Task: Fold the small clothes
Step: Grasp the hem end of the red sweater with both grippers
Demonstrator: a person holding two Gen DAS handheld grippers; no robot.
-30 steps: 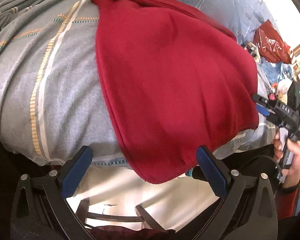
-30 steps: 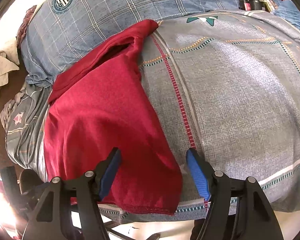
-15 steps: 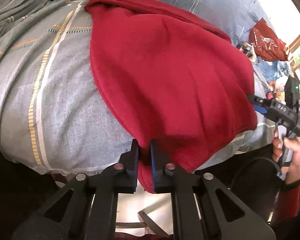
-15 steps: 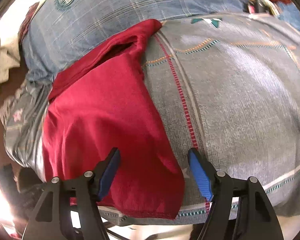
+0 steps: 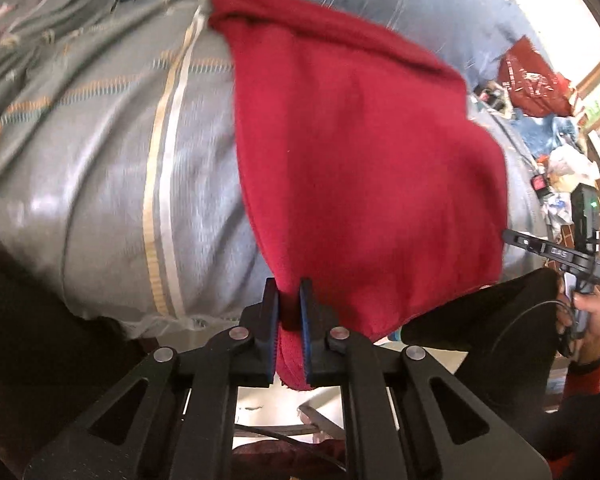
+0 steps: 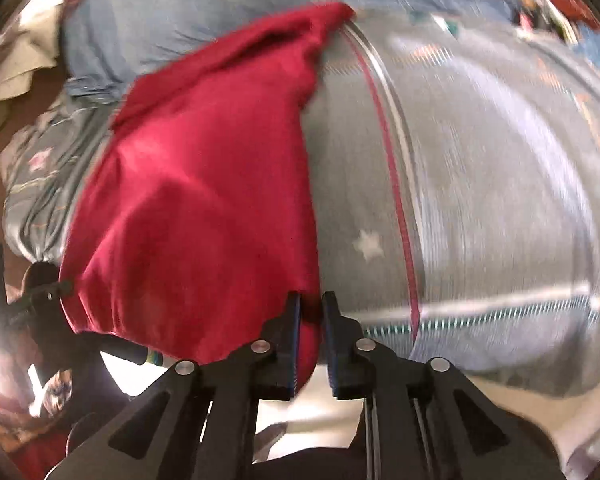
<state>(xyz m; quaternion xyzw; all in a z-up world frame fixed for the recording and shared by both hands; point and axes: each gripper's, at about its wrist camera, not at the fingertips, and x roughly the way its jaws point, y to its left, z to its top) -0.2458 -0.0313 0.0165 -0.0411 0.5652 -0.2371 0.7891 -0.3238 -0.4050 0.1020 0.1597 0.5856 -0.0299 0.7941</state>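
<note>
Left wrist view: the left gripper has its two blue pads squeezed tight on the near corner of the red cloth. A bit of red pokes out below the pads. The rest of the cloth lies spread on the bed w/ the grey striped sheet, and its far end is bunched up next to the blue checked blanket. The near edge of the cloth hangs off the bed's front edge. On the right side you can see the right gripper from the side, held by the person's hand; can't tell from here what its jaws do. Far back on the right there is a red bag and some messy stuff, too blurry to name.

Right wrist view: pic is blurry. The right gripper has its jaws nearly shut, pinching the other near corner of the red cloth. The cloth goes up & away to the blue checked blanket. Beside it on the right is bare grey striped sheet w/ a little white star and a red stripe. At the left edge the left gripper shows dark, touching the cloth's left corner.
</note>
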